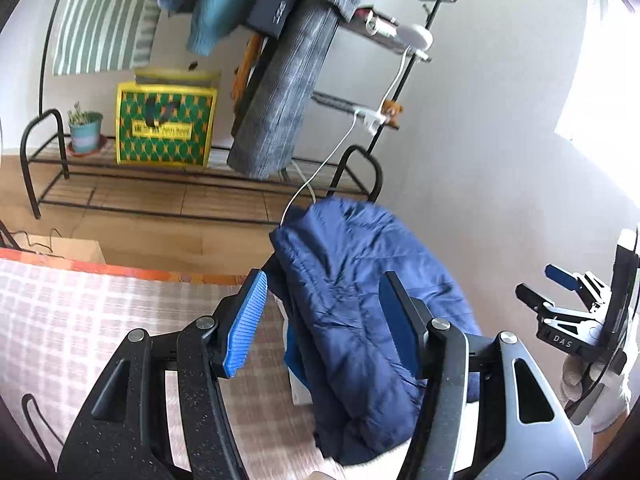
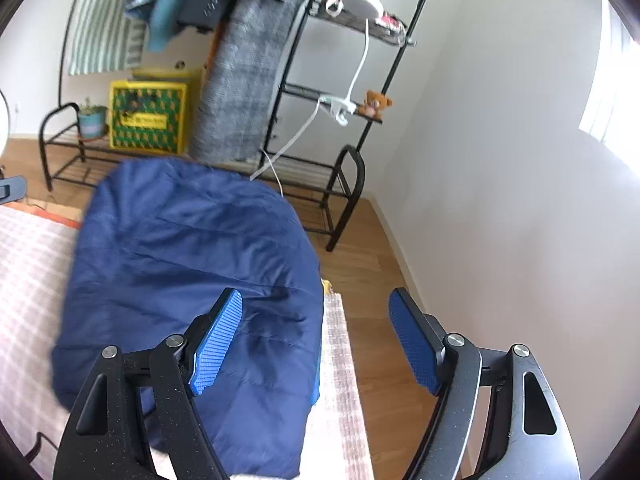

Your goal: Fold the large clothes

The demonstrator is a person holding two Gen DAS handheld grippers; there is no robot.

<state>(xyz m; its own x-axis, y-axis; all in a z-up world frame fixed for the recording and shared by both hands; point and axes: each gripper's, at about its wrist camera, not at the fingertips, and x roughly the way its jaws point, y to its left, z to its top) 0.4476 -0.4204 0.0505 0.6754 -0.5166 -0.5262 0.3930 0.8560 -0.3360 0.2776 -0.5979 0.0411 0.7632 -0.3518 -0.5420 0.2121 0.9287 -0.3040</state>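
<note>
A navy blue puffy jacket [image 1: 360,312] lies folded in a thick bundle at the edge of a checked pink-and-white bedspread [image 1: 80,320]. My left gripper [image 1: 324,316] is open, its blue pads on either side of the bundle's near part, not closed on it. My right gripper [image 2: 316,340] is open and empty above the jacket's [image 2: 192,272] right edge and the bedspread's [image 2: 340,380] border. The right gripper also shows at the far right of the left wrist view [image 1: 560,292].
A black metal clothes rack [image 2: 348,184] with hanging garments, a grey coat [image 1: 280,92], a green-yellow bag [image 1: 164,124] and a potted plant [image 1: 85,130] stands by the white wall. Wooden floor [image 2: 372,264] lies right of the bed. A white cable [image 1: 332,152] hangs from the rack.
</note>
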